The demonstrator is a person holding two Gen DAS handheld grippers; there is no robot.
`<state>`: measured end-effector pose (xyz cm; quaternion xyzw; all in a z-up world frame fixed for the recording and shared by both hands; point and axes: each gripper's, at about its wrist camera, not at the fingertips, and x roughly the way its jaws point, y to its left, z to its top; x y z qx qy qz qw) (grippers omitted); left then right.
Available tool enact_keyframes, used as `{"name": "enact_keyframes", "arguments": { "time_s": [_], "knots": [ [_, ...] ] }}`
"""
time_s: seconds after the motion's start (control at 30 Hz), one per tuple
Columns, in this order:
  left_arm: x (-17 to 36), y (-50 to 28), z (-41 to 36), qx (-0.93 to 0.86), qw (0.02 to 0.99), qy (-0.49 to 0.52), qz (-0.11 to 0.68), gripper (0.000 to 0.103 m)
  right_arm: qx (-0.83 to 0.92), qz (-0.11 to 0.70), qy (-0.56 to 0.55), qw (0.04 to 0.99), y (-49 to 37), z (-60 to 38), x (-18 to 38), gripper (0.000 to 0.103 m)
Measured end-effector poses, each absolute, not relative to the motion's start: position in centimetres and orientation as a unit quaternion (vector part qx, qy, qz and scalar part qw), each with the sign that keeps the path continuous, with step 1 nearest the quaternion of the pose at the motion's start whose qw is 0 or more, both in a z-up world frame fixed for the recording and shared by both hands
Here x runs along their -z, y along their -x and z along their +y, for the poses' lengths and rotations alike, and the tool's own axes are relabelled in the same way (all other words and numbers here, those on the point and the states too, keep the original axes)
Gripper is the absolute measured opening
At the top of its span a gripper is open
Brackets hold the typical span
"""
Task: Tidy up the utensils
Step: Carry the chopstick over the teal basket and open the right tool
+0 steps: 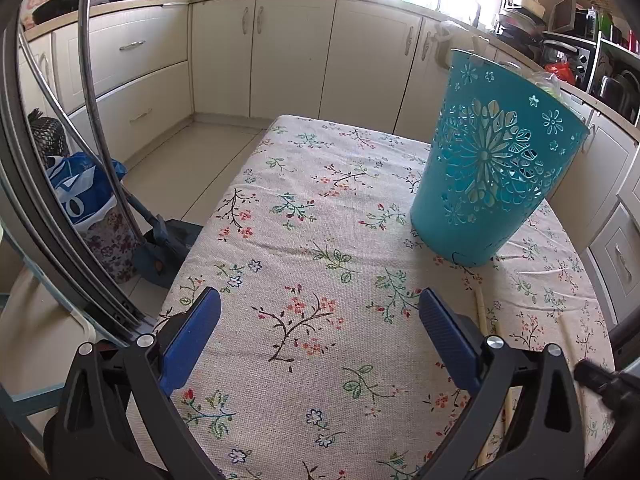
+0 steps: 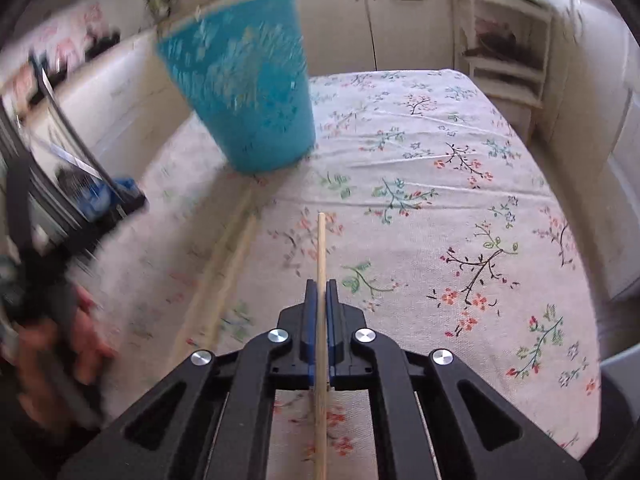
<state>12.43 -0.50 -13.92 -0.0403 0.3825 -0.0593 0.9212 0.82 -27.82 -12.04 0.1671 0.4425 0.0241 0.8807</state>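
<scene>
Teal basket [image 1: 492, 176] upright on tablecloth [image 1: 304, 264] — contents unseen.

The table [image 1: 320, 208] is covered by a cream cloth printed with flowers and twigs. A teal perforated basket [image 1: 492, 168] is stood upright on it, toward the far side. Two wooden sticks [image 2: 228, 276] are laid side by side on the cloth, near the basket's base.

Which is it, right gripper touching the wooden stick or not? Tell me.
Touching. The right wrist view shows the right gripper shut on the wooden stick, both pads pressing it.
</scene>
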Motion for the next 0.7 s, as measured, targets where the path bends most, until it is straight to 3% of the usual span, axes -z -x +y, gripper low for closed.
{"name": "enact_keyframes", "arguments": {
  "time_s": [0.1, 0.23, 0.5, 0.7],
  "knots": [
    [14.0, -12.5, -0.6, 0.060, 0.921, 0.037, 0.384, 0.095, -0.078, 0.403, -0.286, 0.866, -0.7, -30.2, 9.3, 0.005],
    [14.0, -12.5, -0.7, 0.059, 0.920, 0.036, 0.385, 0.095, -0.119, 0.325, -0.340, 0.875, -2.4, -31.3, 3.4, 0.005],
    [14.0, -12.5, -0.6, 0.062, 0.920, 0.040, 0.386, 0.095, -0.103, 0.173, -0.306, 0.931, -11.1, -28.8, -6.5, 0.005],
    [14.0, -12.5, -0.6, 0.070, 0.918, 0.044, 0.387, 0.095, -0.033, 0.139, -0.251, 0.957, -18.2, -26.7, -6.2, 0.005]
  ]
}}
